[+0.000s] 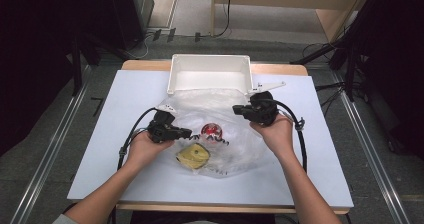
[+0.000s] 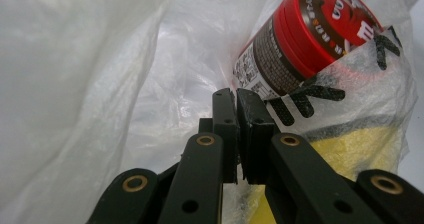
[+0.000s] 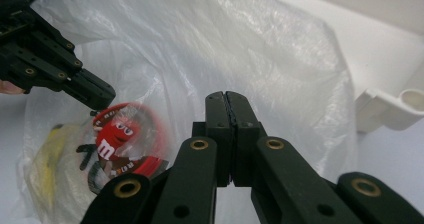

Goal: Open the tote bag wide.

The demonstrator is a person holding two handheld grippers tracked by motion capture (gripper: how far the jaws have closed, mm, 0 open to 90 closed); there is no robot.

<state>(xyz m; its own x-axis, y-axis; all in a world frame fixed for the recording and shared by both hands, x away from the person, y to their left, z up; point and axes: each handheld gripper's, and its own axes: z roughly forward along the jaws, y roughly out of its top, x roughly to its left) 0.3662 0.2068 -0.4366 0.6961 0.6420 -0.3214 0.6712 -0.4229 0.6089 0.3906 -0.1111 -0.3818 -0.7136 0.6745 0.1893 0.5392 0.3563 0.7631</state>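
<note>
The worktop carries a white bin at 12 o'clock. Below it, mid-worktop, lies the clear bag, holding a red tin and a yellow pack. Left tongs at 9 and right tongs at 2 are both clenched on the bag's film.

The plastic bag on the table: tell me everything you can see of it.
The plastic bag is thin, clear and crinkled, with black print on its near side. It lies slumped on the white table, its far end against the white bin. Inside sit a red-lidded candy tub and something yellow. The shut left claw and shut right claw each appear to pinch its film.
</note>
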